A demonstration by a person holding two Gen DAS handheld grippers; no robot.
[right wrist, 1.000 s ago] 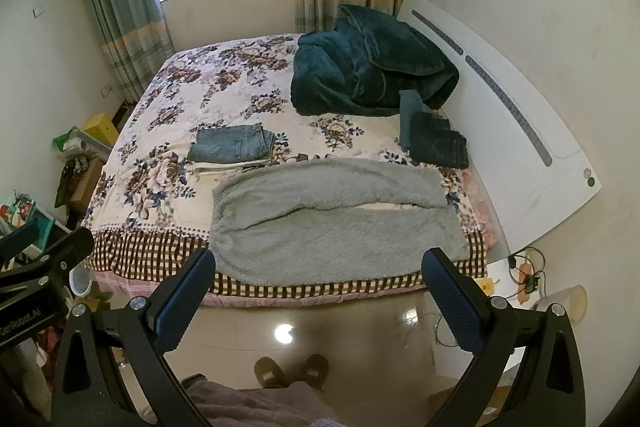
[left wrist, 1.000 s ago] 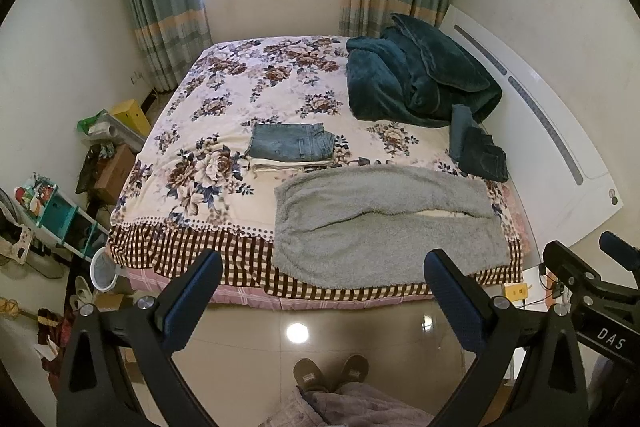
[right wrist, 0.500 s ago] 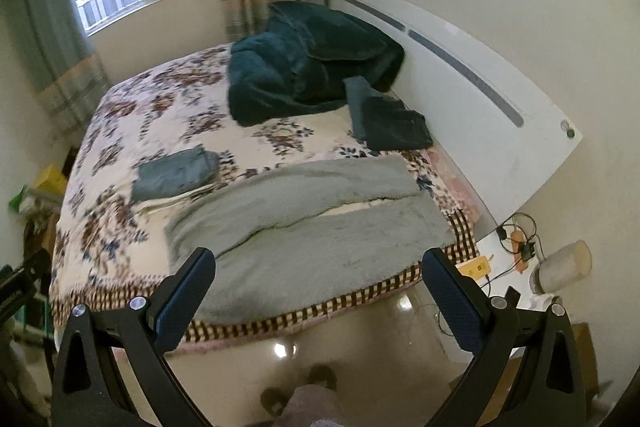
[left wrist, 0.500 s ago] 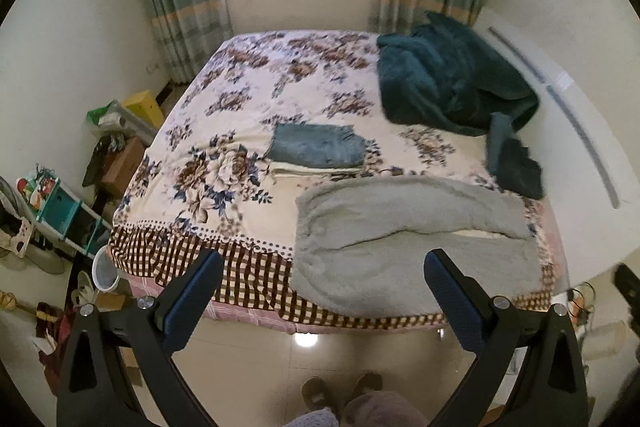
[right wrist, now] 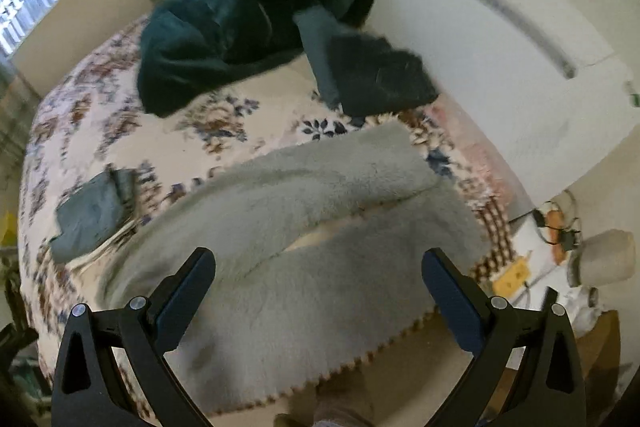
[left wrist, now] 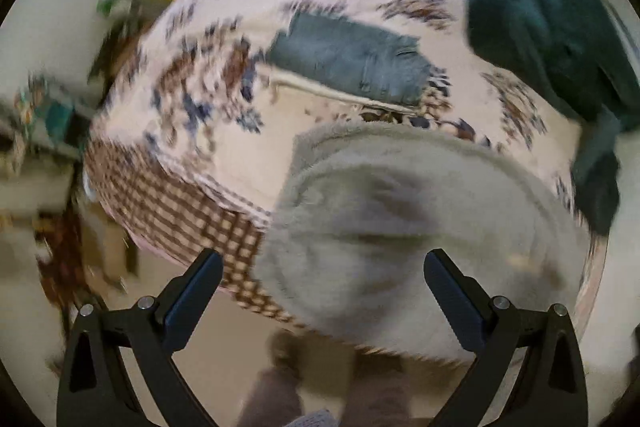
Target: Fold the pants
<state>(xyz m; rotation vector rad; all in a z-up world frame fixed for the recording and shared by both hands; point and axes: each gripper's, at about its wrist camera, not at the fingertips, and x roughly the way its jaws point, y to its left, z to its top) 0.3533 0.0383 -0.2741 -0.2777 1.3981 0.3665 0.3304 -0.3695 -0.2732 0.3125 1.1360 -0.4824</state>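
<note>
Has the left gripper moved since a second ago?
Yes. The left gripper has closed in on the bed: the grey fleece pants now fill the view between its open jaws.

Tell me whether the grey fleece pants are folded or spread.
Spread: the grey fleece pants lie flat on the bed, both legs side by side, unfolded.

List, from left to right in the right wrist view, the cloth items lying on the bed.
Folded blue jeans → grey fleece pants → dark folded clothes. The green blanket is left out; it overlaps the others sideways.
</note>
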